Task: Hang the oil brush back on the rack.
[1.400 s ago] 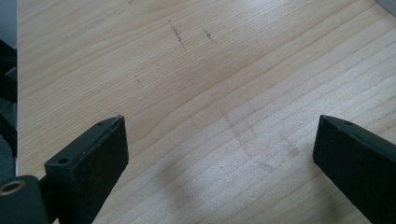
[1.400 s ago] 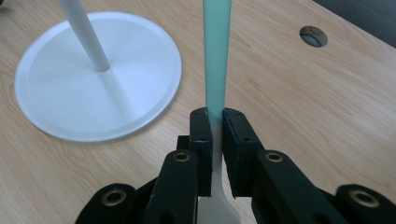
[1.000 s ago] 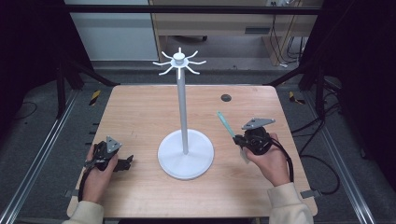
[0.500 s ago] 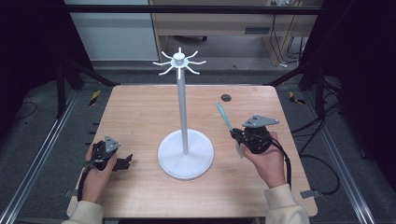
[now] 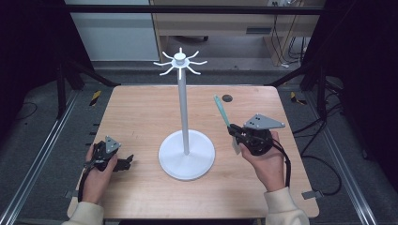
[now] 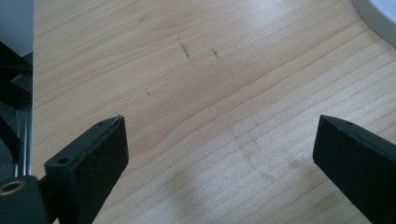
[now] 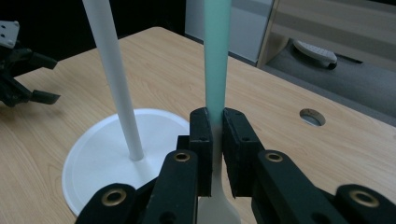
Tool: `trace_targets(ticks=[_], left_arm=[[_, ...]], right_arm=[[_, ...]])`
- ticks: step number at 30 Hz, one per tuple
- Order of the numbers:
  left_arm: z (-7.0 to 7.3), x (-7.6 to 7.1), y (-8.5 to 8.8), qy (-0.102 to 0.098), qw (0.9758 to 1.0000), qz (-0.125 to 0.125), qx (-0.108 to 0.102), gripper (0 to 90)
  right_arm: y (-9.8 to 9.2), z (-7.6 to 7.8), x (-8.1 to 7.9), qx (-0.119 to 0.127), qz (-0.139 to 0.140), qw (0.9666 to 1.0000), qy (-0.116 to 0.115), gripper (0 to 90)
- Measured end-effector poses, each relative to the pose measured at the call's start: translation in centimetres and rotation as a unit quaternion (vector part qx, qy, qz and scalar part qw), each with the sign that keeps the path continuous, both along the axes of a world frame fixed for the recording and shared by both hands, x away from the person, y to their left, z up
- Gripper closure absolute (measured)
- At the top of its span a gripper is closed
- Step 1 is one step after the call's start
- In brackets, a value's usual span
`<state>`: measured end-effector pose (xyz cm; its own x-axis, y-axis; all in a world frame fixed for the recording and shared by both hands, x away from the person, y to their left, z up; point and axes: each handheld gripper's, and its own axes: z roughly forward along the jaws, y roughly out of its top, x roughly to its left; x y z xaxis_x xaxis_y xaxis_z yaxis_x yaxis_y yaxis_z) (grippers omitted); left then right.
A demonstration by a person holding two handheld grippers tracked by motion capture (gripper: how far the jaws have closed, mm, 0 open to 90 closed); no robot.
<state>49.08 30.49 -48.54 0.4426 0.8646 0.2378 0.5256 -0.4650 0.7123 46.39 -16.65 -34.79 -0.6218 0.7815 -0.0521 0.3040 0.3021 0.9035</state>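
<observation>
While the right gripper (image 5: pixel 236 133) is held above the table (image 5: pixel 141 112), its jaws are clamped on a long utensil (image 5: pixel 220 110). In the right gripper view the two black pads (image 7: pixel 202 140) are seen pressed flat against the utensil's (image 7: pixel 217 60) shaft from both sides. The shaft is pale green above the pads and rises straight up out of the frame; below the pads it turns whitish and widens into a flat end. In the high view the green part is seen slanting up and away from the person, tilted toward the stand (image 5: pixel 184 117), with the whitish end hanging just below the jaws. The utensil is clear of the table and apart from the stand. The right hand (image 5: pixel 265 161) is wrapped round the gripper body, with the grey plate on top.

The stand is placed near the table's middle: a round white base (image 5: pixel 187 161), a thin white pole, and a crown of short curved hooks (image 5: pixel 180 63) at the top. In the right gripper view the pole (image 7: pixel 114 74) is seen just left of the utensil, farther off.

The left gripper (image 5: pixel 123 163) is rested at the near left of the table, in the left hand (image 5: pixel 98 173), well apart from the stand. Its jaws are spread wide in the left gripper view (image 6: pixel 219 163), with only bare wood between them. A dark round hole (image 5: pixel 227 98) is noted in the table beyond the utensil.
</observation>
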Motion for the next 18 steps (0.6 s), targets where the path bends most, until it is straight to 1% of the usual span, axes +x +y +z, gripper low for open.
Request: trace_targets(ticks=[10,18], left_arm=[[0.0,0.0,0.0,0.001,1.0000,0.000,0.001,2.9],[0.0,0.0,0.0,0.001,1.0000,-0.001,0.002,2.9]], right_arm=[[0.5,1.6,-1.1,0.013,0.011,0.9995,-0.026,82.6],[0.7,2.8,-2.0,0.023,0.017,0.9983,-0.051,82.7]])
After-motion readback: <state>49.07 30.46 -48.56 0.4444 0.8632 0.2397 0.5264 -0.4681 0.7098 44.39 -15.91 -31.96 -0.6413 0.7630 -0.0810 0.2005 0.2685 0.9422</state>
